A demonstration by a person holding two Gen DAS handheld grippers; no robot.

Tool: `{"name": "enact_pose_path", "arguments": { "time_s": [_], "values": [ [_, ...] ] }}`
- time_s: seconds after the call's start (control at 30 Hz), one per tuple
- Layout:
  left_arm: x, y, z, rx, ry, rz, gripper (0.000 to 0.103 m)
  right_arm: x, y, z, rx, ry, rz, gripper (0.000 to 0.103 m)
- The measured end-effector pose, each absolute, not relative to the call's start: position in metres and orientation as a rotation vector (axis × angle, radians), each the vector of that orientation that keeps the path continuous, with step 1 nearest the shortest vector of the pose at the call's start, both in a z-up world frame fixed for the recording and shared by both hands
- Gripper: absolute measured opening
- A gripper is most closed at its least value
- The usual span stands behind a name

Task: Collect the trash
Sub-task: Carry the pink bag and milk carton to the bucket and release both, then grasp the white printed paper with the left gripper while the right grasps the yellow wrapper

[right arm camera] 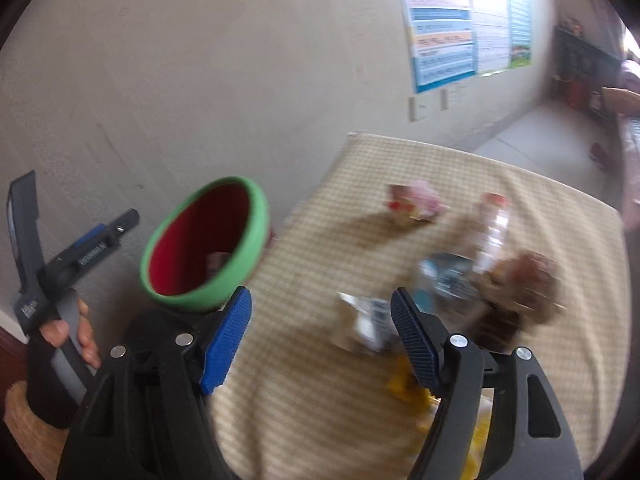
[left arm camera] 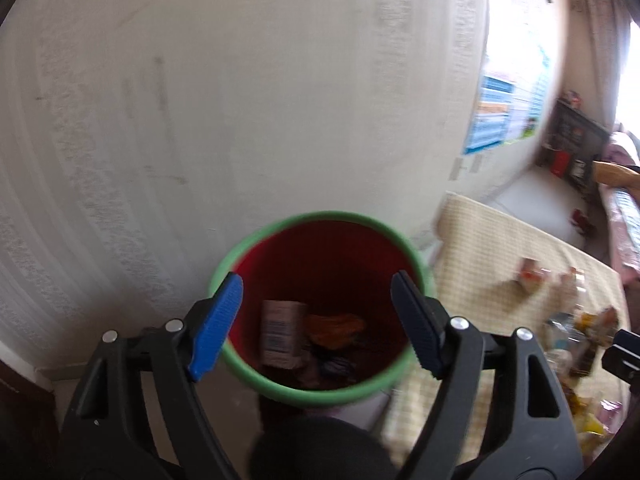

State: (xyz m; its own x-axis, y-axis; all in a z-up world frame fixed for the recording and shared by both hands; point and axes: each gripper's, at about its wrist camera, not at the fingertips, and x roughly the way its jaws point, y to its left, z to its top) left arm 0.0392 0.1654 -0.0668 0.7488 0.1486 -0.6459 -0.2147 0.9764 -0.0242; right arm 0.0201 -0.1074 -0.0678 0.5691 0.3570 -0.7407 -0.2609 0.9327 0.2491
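Left gripper [left arm camera: 316, 320] hangs over the bin [left arm camera: 256, 376], jaws wide, nothing between the pads. Green rim, red inside. Seen down its fingers, the bin mouth sits right between and just below the tips. Inside, under the left pad [left arm camera: 216, 328]: a pale carton with a barcode [left arm camera: 280, 336]. Beside it, toward the right pad: an orange crumpled wrapper [left arm camera: 336, 326], with darker scraps below that, too blurred to name.

In the right wrist view, a hand [right arm camera: 76, 332] in a dark cuff grips the left tool's handle [right arm camera: 60, 280], left of the bin and next to the wall [right arm camera: 200, 80]. Bin stands off the table's left edge, close to it; I can't tell whether they touch.

Right gripper [right arm camera: 320, 340] is over the checked tablecloth [right arm camera: 304, 408], jaws wide too, empty. The bin is up and to the left of its left pad [right arm camera: 228, 340]. Between the tips and slightly ahead: a small silvery packet [right arm camera: 368, 324] lying on the cloth, not touched by either pad. Under the right pad: yellow packaging [right arm camera: 400, 384], partly hidden by the jaw.

Ahead and right of the right gripper, a loose pile: a clear plastic bottle with a red cap [right arm camera: 496, 224], a blue-and-white wrapper [right arm camera: 444, 276], a brown crumpled bag [right arm camera: 524, 284]. Further ahead, well apart from the pile: a pink and red packet [right arm camera: 416, 202]. All heavily motion-blurred, so labels are unreadable.

Posters [right arm camera: 452, 36] are on the wall beyond the table.
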Motion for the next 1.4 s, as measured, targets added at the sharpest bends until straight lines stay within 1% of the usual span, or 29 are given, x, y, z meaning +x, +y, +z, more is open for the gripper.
{"name": "enact_pose_path", "arguments": {
  "time_s": [0.17,0.27,0.37,0.4,0.43,0.6,0.63,0.73,0.9,1.0,1.07,1.2,1.27,1.3,1.37,1.4],
  "values": [
    [0.039,0.120,-0.073,-0.067,0.741,0.079,0.075,-0.007,-0.171,-0.087,0.118,0.942,0.213,0.071],
    [0.038,0.096,-0.078,-0.046,0.767,0.020,0.075,-0.012,-0.204,-0.113,0.191,1.016,0.142,0.071],
    [0.037,0.068,-0.089,0.031,0.797,-0.024,0.075,-0.019,-0.213,-0.136,0.252,1.063,0.171,0.062],
    [0.036,0.063,-0.092,0.049,0.804,-0.036,0.075,-0.021,-0.212,-0.141,0.260,1.075,0.184,0.056],
    [0.035,0.058,-0.094,0.059,0.809,-0.048,0.075,-0.022,-0.209,-0.147,0.266,1.090,0.202,0.054],
    [0.035,0.029,-0.098,0.120,0.824,-0.145,0.075,-0.024,-0.208,-0.178,0.276,1.171,0.218,0.053],
    [0.037,0.022,-0.100,0.133,0.829,-0.170,0.075,-0.024,-0.209,-0.180,0.277,1.176,0.219,0.052],
    [0.045,-0.003,-0.109,0.186,0.865,-0.250,0.076,-0.023,-0.211,-0.180,0.298,1.153,0.243,0.039],
    [0.070,-0.040,-0.128,0.243,0.933,-0.386,0.076,-0.030,-0.222,-0.169,0.338,1.088,0.259,0.030],
    [0.083,-0.050,-0.142,0.269,0.973,-0.398,0.077,-0.033,-0.228,-0.170,0.363,1.079,0.254,0.030],
    [0.092,-0.056,-0.155,0.277,1.042,-0.414,0.076,-0.034,-0.231,-0.170,0.372,1.077,0.255,0.030],
    [0.089,-0.059,-0.174,0.284,1.119,-0.429,0.076,-0.030,-0.238,-0.167,0.375,1.077,0.259,0.030],
    [0.084,-0.057,-0.182,0.270,1.138,-0.431,0.072,-0.030,-0.231,-0.171,0.371,1.081,0.257,0.030],
    [0.081,-0.056,-0.184,0.258,1.143,-0.428,0.062,-0.029,-0.230,-0.172,0.372,1.082,0.257,0.030],
    [0.078,-0.055,-0.186,0.223,1.148,-0.425,0.053,-0.026,-0.225,-0.174,0.371,1.080,0.256,0.030],
    [0.077,-0.054,-0.185,0.221,1.143,-0.417,0.053,-0.025,-0.225,-0.174,0.370,1.077,0.255,0.030]
  ]
}}
